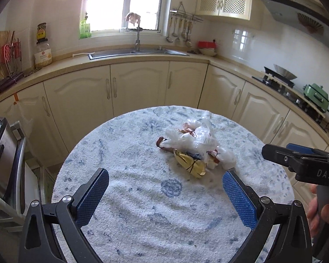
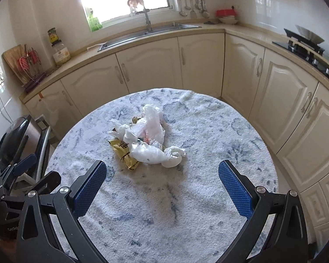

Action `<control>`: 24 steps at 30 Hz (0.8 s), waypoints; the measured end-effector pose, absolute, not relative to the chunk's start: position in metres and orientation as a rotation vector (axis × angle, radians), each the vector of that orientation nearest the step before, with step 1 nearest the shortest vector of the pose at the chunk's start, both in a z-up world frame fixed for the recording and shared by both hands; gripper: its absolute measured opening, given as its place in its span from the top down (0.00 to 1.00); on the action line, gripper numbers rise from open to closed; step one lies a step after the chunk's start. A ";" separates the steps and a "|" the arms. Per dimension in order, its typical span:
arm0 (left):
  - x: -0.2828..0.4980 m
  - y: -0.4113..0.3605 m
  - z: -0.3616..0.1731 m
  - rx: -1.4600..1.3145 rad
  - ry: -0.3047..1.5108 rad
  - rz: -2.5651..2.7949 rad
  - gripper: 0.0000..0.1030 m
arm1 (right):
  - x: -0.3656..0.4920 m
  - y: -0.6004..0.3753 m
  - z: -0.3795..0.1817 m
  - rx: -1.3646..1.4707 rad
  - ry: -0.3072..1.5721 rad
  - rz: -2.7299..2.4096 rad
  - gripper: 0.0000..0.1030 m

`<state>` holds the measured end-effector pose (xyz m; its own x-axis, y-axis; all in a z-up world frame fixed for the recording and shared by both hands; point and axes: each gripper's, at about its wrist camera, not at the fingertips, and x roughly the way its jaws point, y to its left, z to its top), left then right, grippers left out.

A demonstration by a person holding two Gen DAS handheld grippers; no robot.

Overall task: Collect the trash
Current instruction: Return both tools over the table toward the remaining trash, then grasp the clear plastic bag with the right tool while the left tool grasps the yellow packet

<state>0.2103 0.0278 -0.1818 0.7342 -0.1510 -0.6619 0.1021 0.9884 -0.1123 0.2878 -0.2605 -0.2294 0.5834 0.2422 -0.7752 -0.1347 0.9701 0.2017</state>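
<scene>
Both the left gripper [image 1: 165,180] and right gripper [image 2: 162,173] hover released above the table [image 2: 208,197], near the trash pile [image 2: 147,138].

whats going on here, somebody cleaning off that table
A person holds a two-finger gripper in each hand over a round table with a blue-and-white textured cover. The left gripper and right gripper both have their jaws wide open and hold nothing. Ahead of them, near the table's middle, lies a small trash pile: crumpled white plastic bags, a gold wrapper and other scraps. Nothing has been picked up yet; neither gripper touches the pile.
</scene>
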 end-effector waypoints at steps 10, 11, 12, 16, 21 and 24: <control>0.308 -0.002 -0.242 -0.094 0.873 -0.147 0.05 | 0.341 -0.264 -0.275 0.176 1.011 0.248 0.08; 0.316 -0.004 -0.246 -0.098 0.884 -0.149 0.08 | 0.347 -0.263 -0.278 0.177 1.017 0.254 0.09; 0.324 -0.007 -0.250 -0.101 0.897 -0.150 0.13 | 0.353 -0.262 -0.281 0.176 1.022 0.258 0.12; 0.351 -0.012 -0.267 -0.129 0.958 -0.157 0.25 | 0.378 -0.252 -0.298 0.175 1.072 0.289 0.22; 0.370 -0.021 -0.265 -0.144 0.945 -0.229 0.57 | 0.402 -0.232 -0.324 0.167 1.158 0.359 0.52; 0.383 -0.025 -0.264 -0.135 0.933 -0.250 0.68 | 0.404 -0.223 -0.329 0.141 1.164 0.373 0.71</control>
<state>0.3825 -0.0248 -0.2639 0.5691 -0.2701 -0.7766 0.1536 0.9628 -0.2223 0.4039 -0.2232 -0.3293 0.3423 0.3582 -0.8686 -0.2133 0.9300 0.2994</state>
